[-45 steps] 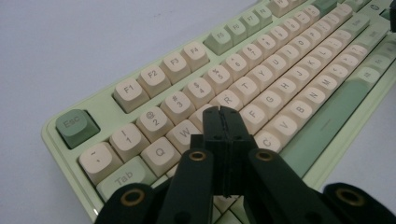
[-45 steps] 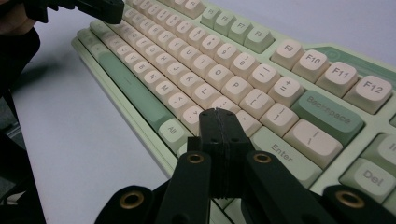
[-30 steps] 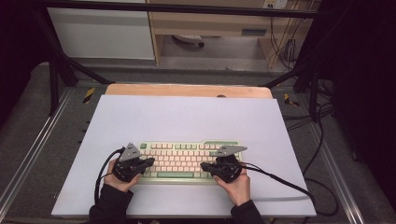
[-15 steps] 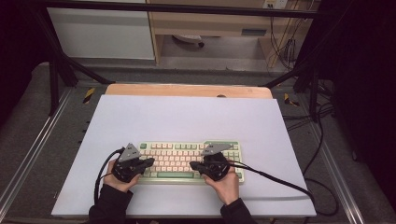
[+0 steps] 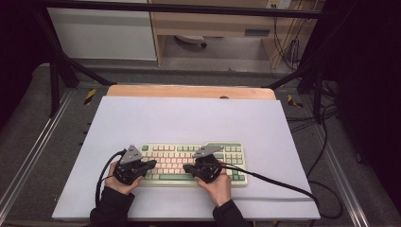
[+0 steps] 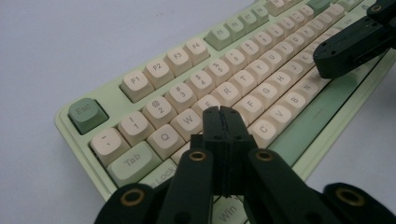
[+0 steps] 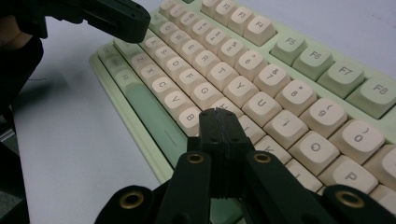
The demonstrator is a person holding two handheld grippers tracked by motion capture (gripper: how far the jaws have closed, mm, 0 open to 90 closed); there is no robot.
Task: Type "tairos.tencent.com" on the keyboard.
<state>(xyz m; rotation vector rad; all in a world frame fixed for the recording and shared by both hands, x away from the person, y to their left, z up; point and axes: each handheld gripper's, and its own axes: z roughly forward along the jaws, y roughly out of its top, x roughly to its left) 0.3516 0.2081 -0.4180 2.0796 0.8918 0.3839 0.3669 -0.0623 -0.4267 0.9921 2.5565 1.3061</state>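
A white surface (image 5: 189,118) takes up the middle of the high view, with a strip of bare wood along its far edge and dark matting on either side.

On it, in the lower centre of the frame, lies a pale green keyboard (image 5: 236,163) with cream and green keycaps, its long side running left to right.

The left hand-held gripper (image 5: 150,164) sits over the keyboard's left end, held from below by the person's left hand (image 5: 122,182) in a dark sleeve. In the left gripper view its two black jaws are clenched flat against each other with nothing between them, their tips low over the letter rows near the lower centre of that frame, just below the W and E keys.

The right hand-held gripper (image 5: 187,168) is over the middle-right of the keyboard, held by the right hand (image 5: 217,187). In the right gripper view its jaws are likewise pressed together and empty, their tips just above the keys beside B, in the lower centre of that frame.

A black cable (image 5: 283,185) trails from the right hand-held gripper toward the lower right of the high view.
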